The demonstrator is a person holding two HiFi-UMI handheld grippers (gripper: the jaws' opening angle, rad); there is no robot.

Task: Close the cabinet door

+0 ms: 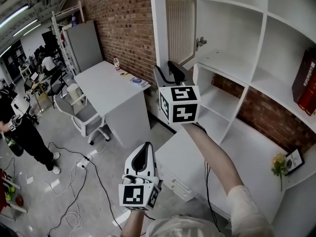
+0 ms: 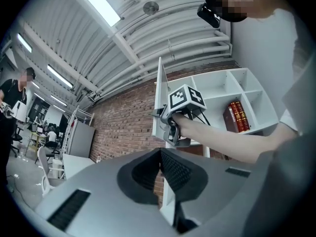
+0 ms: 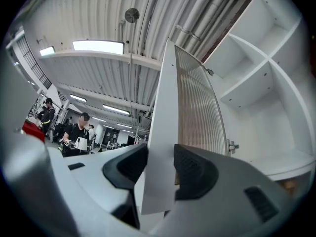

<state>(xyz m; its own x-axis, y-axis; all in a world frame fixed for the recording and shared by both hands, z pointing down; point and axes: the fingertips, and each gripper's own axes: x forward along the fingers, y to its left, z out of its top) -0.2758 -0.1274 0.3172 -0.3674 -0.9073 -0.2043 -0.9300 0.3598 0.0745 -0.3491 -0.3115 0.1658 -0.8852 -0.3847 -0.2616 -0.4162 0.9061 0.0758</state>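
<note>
The white cabinet door [image 1: 178, 23] with a ribbed glass panel stands open, swung out from the white shelf cabinet [image 1: 247, 73]. My right gripper [image 1: 169, 69] reaches up to the door's lower free edge. In the right gripper view the door's white frame edge [image 3: 160, 132] fills the gap of the right gripper [image 3: 160, 164], with a pad against each face. The left gripper view shows the same door [image 2: 159, 98] edge-on, with the right gripper [image 2: 170, 127] at it. My left gripper [image 1: 144, 149] hangs low, away from the door. Its jaws [image 2: 160, 157] are shut and hold nothing.
A white desk [image 1: 111, 95] and a chair [image 1: 84, 115] stand to the left by the brick wall. Cables [image 1: 74, 181] lie on the floor. A low white drawer unit [image 1: 187, 157] sits under my right arm. Red books [image 1: 306, 80] and a yellow flower [image 1: 279, 162] occupy the shelves. A person [image 1: 19, 127] stands at far left.
</note>
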